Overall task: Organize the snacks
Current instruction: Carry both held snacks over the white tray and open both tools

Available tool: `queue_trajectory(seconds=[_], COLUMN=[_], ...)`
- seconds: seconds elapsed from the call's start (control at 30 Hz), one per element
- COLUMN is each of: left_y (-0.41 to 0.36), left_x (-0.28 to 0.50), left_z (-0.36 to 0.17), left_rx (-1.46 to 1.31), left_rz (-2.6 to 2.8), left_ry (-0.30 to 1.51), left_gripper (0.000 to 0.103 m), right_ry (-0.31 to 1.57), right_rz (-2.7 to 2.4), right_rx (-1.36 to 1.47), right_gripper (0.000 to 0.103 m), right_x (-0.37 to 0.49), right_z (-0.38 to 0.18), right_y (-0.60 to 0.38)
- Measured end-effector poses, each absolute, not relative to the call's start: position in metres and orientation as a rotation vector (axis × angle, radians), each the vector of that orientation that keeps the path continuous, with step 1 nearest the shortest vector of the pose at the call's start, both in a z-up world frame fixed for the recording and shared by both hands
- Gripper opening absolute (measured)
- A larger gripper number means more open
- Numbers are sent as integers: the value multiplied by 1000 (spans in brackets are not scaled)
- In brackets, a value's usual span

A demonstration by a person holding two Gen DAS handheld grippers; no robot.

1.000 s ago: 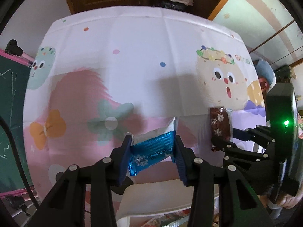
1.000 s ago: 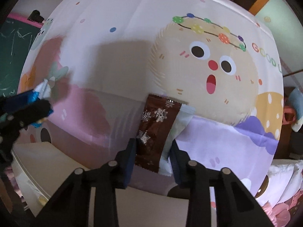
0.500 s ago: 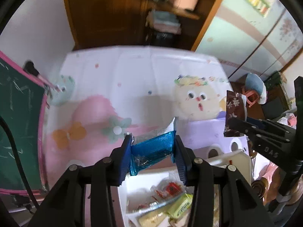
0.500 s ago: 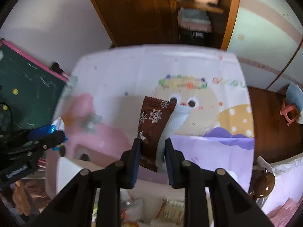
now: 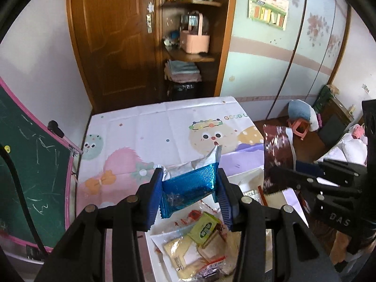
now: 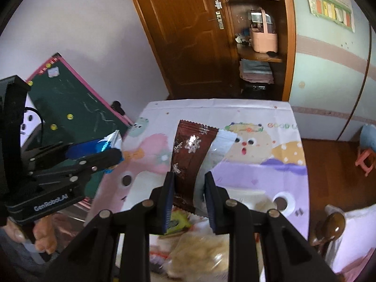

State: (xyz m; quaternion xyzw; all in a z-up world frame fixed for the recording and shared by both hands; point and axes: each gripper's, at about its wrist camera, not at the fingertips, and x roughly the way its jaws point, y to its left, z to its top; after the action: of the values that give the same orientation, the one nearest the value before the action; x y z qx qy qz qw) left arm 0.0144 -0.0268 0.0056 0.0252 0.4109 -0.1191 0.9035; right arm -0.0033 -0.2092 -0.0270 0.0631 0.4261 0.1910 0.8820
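Observation:
My left gripper [image 5: 189,185] is shut on a blue foil snack packet [image 5: 188,188], held crosswise between the blue pads, high above the table. My right gripper [image 6: 189,183] is shut on a brown snack packet with white snowflakes [image 6: 188,152], which stands upright between its fingers. In the left wrist view the right gripper [image 5: 277,176] and the brown packet [image 5: 277,150] show at the right. In the right wrist view the left gripper [image 6: 110,152] with the blue packet [image 6: 94,146] shows at the left. Below both lies a white bin [image 5: 155,253] holding several snack packets [image 5: 202,242].
The table wears a cartoon-print cloth [image 5: 164,136]. A green chalkboard with a pink frame [image 5: 28,164] leans at the left. Behind stand a wooden door [image 5: 112,35] and shelves with a pink basket [image 5: 193,40]. A pink stool [image 5: 300,127] is on the floor at the right.
Both grippers have risen and tilted up with their packets. The view went from close on the cloth to the whole table, the room and the white bin of snacks below.

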Motion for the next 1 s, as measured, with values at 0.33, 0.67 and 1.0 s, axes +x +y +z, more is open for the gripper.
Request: queue_trajectory(seconds=[0.33,0.67,1.0], left_y=[-24,-25,-24], left_x=[-37,-49,-44], left_z=[-30,-62,-75], left_rx=[-4,38,38], left_rz=[-155,-111,-68], left_ry=[795,855,882], left_gripper=[43,44,89], right_ry=[843,892,1014], right_rz=[356,343,303], right_rx=[206,129,161], right_gripper=[25,25,32], right_x=[-62,-67,-57], right_z=[-54,-81,-106], right_y=[-214,-195,-199])
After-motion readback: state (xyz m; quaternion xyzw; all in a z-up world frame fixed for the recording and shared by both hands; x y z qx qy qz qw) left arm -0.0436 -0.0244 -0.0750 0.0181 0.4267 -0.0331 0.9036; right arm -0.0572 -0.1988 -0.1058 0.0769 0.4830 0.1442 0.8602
